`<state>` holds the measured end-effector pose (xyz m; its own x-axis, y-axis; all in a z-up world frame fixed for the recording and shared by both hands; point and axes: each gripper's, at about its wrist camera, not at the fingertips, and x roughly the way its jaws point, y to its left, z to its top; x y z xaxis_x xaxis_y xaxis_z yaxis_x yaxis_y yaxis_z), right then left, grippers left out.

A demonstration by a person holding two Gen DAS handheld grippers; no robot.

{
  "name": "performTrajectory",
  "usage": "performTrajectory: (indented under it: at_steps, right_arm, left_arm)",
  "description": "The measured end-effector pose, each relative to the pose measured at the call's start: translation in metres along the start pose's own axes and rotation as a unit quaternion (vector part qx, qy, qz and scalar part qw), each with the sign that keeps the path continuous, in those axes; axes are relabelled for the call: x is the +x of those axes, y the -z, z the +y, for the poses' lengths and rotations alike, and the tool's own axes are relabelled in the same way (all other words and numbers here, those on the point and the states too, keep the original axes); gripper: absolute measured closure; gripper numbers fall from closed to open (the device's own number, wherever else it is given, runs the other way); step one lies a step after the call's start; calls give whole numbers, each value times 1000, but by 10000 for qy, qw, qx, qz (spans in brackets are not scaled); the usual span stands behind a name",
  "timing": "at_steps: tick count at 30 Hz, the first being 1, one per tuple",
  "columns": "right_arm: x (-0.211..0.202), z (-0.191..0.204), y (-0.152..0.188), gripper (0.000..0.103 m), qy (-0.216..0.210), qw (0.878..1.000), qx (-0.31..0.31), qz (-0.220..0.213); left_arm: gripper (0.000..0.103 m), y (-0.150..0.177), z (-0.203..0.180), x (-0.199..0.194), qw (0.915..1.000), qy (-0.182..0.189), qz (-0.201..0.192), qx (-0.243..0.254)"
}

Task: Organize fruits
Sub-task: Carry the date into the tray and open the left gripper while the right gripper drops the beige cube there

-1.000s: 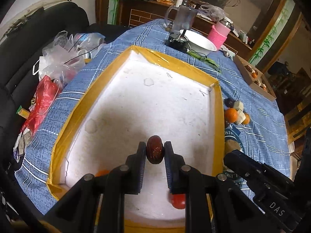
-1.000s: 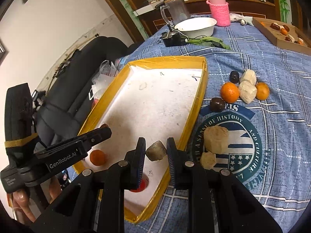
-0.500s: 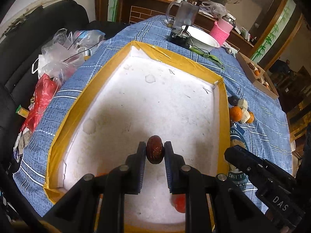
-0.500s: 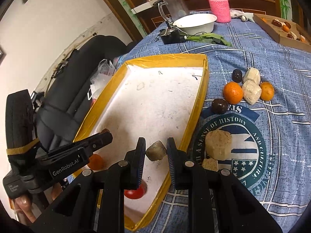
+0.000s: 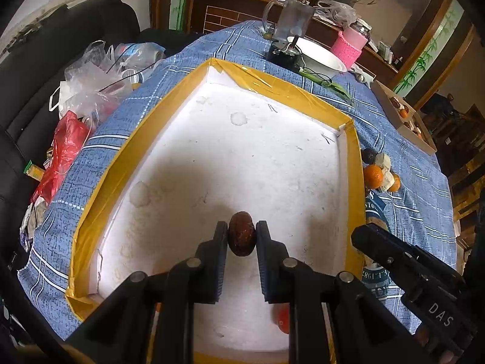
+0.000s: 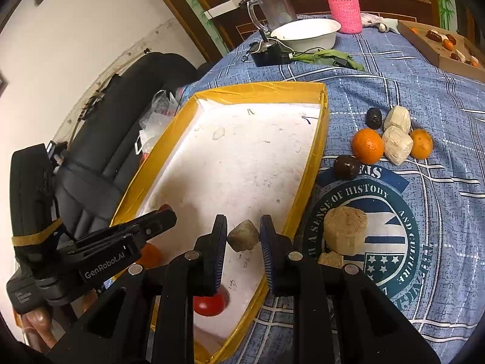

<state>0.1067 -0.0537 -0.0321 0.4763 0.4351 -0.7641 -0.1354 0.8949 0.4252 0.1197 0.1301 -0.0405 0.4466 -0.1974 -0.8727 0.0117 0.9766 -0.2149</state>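
Observation:
My left gripper (image 5: 241, 236) is shut on a dark brown oval fruit (image 5: 241, 233) and holds it above the near part of the white foam tray with yellow taped rim (image 5: 353, 163). My right gripper (image 6: 243, 236) is shut on a tan lumpy fruit (image 6: 244, 238) over the tray's near right rim (image 6: 315, 157). A red fruit (image 6: 210, 305) and an orange fruit (image 6: 150, 254) lie in the tray's near end. On the blue cloth right of the tray lie two oranges (image 6: 367, 145), pale lumps (image 6: 397, 144), two dark fruits (image 6: 345, 166) and tan blocks (image 6: 345, 230).
A white bowl (image 6: 306, 35), a glass jug (image 6: 271, 9), a pink-sleeved bottle (image 6: 344, 9) and a cardboard box of fruit (image 6: 439, 45) stand at the far end of the table. Plastic bags (image 5: 91, 82) and a black chair (image 6: 121, 115) are left of the tray.
Both grippers rose and moved forward over the tray, still holding their fruits. The tray now looks lower and farther in both views.

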Motion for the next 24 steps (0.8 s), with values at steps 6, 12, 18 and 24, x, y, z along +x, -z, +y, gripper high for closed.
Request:
performTrajectory:
  at_steps: [6, 12, 18, 24]
  right_arm:
    - [1, 1, 0, 82, -29, 10000, -13, 9]
    - [2, 1, -1, 82, -21, 10000, -27, 13]
    - [3, 0, 0, 82, -25, 10000, -25, 22]
    - [-4, 0, -1, 82, -56, 10000, -50, -53]
  left_arm:
    - [82, -1, -2, 1, 10000, -4, 8, 6]
    - [82, -1, -2, 3, 10000, -10, 24, -4]
    - [82, 0, -2, 4, 10000, -8, 21, -18]
    - [82, 1, 3, -5, 9999, 52, -76, -76]
